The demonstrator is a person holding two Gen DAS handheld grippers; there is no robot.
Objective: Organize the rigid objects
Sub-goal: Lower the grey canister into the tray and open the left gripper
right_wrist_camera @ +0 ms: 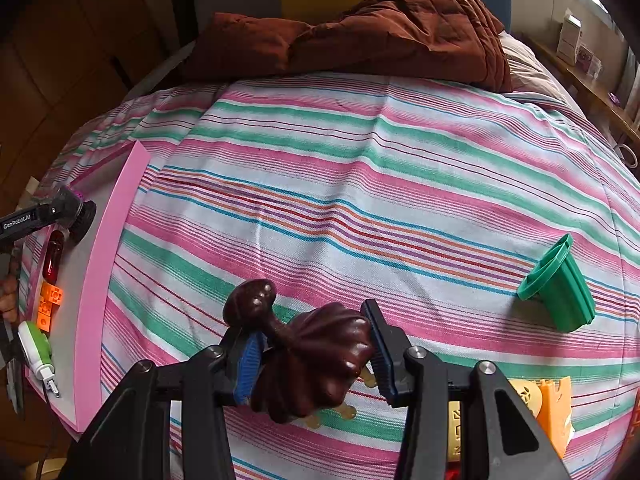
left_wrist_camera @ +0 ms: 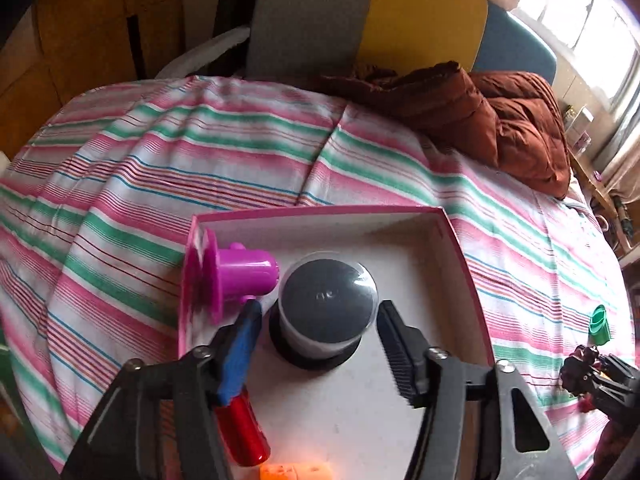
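- left wrist view: the left gripper (left_wrist_camera: 318, 344) hangs over the pink box (left_wrist_camera: 460, 248), jaws apart on either side of the grey capped container (left_wrist_camera: 326, 304), pads clear of it. the container stands upright on the box floor, beside the magenta cup (left_wrist_camera: 240, 276) lying on its side; a red cylinder (left_wrist_camera: 244, 428) and orange block (left_wrist_camera: 296, 472) lie nearer. judging by this, the drop-off is done, and the next move is lifting straight out without knocking the container.
- right wrist view: the right gripper (right_wrist_camera: 310, 354) is clamped on the dark brown toy (right_wrist_camera: 316, 360) above the striped bedspread (right_wrist_camera: 360, 200). the green cup (right_wrist_camera: 558, 286) lies apart to the right. next, probably carrying the toy left to the box.
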